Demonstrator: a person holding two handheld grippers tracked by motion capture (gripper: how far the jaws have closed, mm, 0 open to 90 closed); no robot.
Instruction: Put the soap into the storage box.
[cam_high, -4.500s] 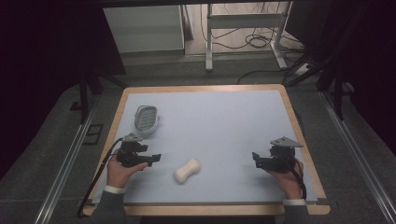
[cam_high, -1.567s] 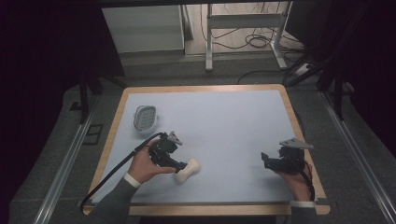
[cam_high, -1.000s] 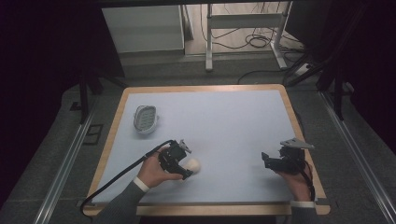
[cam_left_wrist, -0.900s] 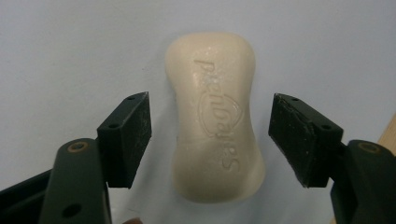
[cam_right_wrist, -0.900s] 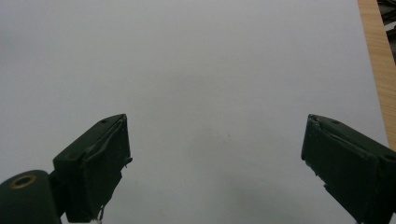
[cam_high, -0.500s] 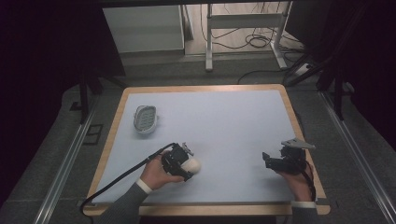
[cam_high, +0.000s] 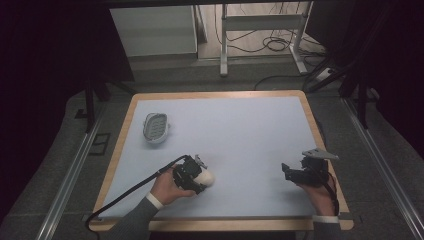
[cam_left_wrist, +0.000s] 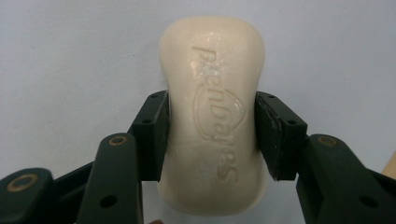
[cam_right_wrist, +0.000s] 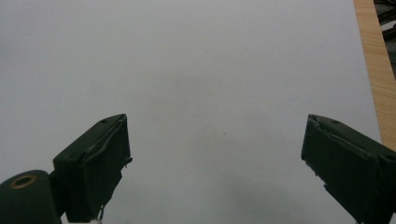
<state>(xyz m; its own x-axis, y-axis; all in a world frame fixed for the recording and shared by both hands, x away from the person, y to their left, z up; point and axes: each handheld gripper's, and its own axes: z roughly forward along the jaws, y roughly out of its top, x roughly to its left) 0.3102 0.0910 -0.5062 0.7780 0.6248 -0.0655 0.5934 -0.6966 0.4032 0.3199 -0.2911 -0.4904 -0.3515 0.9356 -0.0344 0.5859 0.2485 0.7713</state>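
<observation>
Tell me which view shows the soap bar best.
The left gripper view: the soap bar sits close up, embossed lettering readable, pinched at its waist by the left tool. The high view shows it small, half hidden.

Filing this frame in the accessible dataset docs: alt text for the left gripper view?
A cream bar of soap with embossed lettering is clamped at its narrow waist between the left gripper's two black jaws, seen from close above. Pale blue table surface lies behind it.

Dim room, grey floor (cam_high: 60, 150). Wood-edged table (cam_high: 220, 94) with pale blue top. White frame (cam_high: 260, 22) and cables (cam_high: 275, 47) behind.
</observation>
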